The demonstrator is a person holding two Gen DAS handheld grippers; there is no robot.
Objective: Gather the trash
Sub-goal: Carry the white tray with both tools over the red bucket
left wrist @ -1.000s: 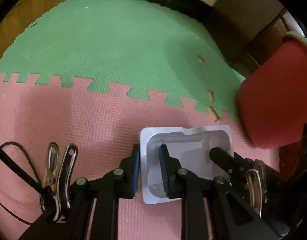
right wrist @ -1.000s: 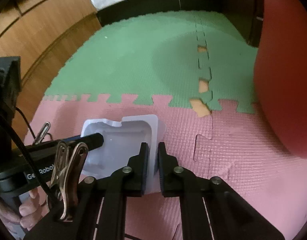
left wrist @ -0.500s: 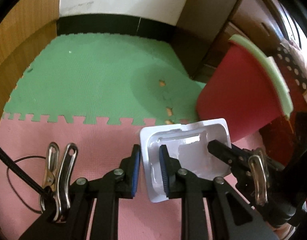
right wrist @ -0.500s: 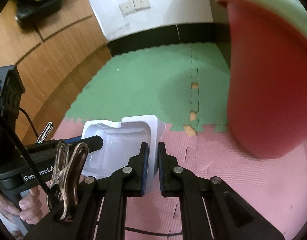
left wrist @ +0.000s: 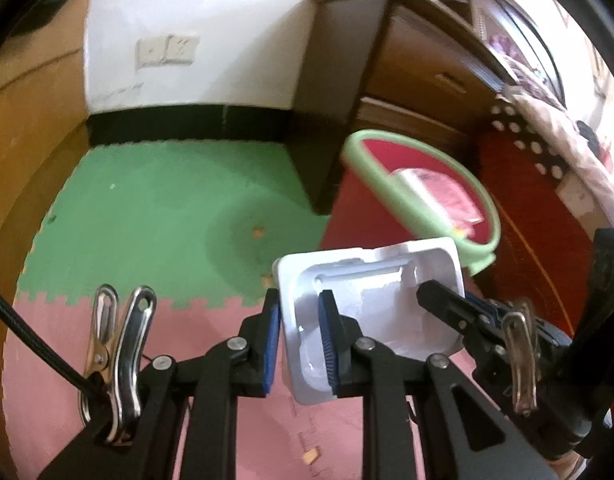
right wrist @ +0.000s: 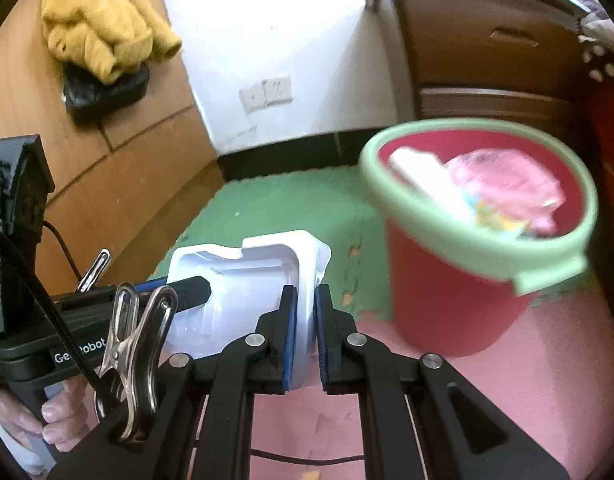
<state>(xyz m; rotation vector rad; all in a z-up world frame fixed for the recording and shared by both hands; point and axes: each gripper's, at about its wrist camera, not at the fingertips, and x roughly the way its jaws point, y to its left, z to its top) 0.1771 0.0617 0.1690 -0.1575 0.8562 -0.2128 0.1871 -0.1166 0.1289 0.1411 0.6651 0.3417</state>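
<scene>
A white plastic tray (left wrist: 371,292) hangs in the air between both grippers. My left gripper (left wrist: 301,332) is shut on the tray's left rim. My right gripper (right wrist: 305,328) is shut on the tray's (right wrist: 243,280) right wall; it also shows in the left wrist view (left wrist: 447,304). The red bin (right wrist: 459,288) with a pale green rim stands just right of and beyond the tray, holding pink and white wrappers (right wrist: 503,188). It also shows in the left wrist view (left wrist: 423,192).
Pink and green foam floor mats (left wrist: 155,216) lie below. A dark wooden cabinet (left wrist: 411,64) stands behind the bin, a white wall with sockets (right wrist: 267,92) further back. A yellow cloth (right wrist: 103,24) lies on a wooden ledge at left.
Both grippers have lifted the white tray off the mat and carried it up toward the red bin; the bin's open top has come into view.
</scene>
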